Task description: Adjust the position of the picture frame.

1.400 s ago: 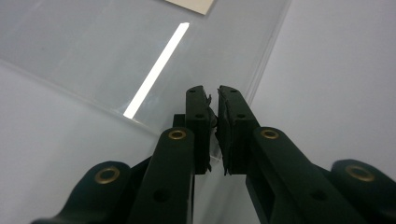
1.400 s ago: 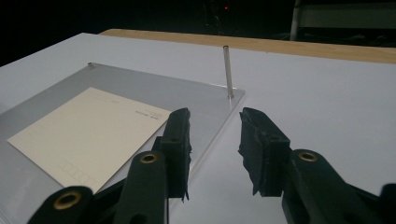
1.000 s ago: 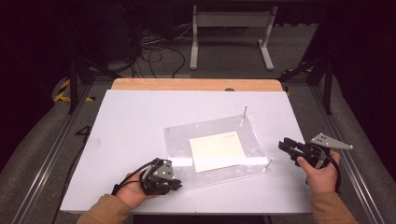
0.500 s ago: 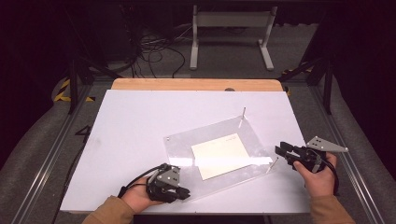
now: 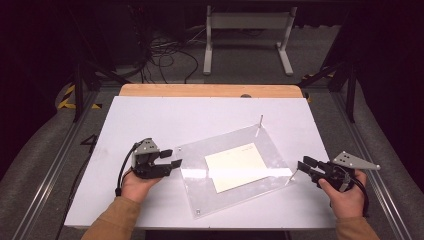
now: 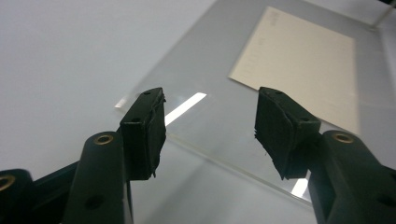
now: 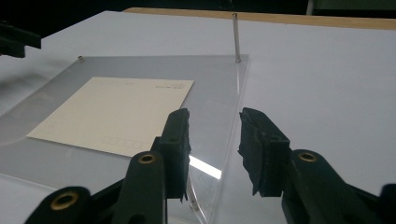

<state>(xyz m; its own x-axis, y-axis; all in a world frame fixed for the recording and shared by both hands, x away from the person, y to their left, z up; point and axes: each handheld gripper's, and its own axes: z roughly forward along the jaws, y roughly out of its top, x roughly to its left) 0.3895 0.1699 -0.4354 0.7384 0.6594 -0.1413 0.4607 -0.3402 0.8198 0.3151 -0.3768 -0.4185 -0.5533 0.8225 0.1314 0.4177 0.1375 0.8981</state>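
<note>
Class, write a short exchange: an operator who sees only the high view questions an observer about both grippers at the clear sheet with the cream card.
Operator: Is the left gripper holding the clear sheet?
Observer: No. Its jaws have just been opening, with nothing between the pads; the sheet's edge lies beyond them.
Operator: And the right gripper?
Observer: Open. The sheet's edge runs up between its pads, untouched.
Operator: Is the card blank?
Observer: No, faint print lines its edges.
</note>
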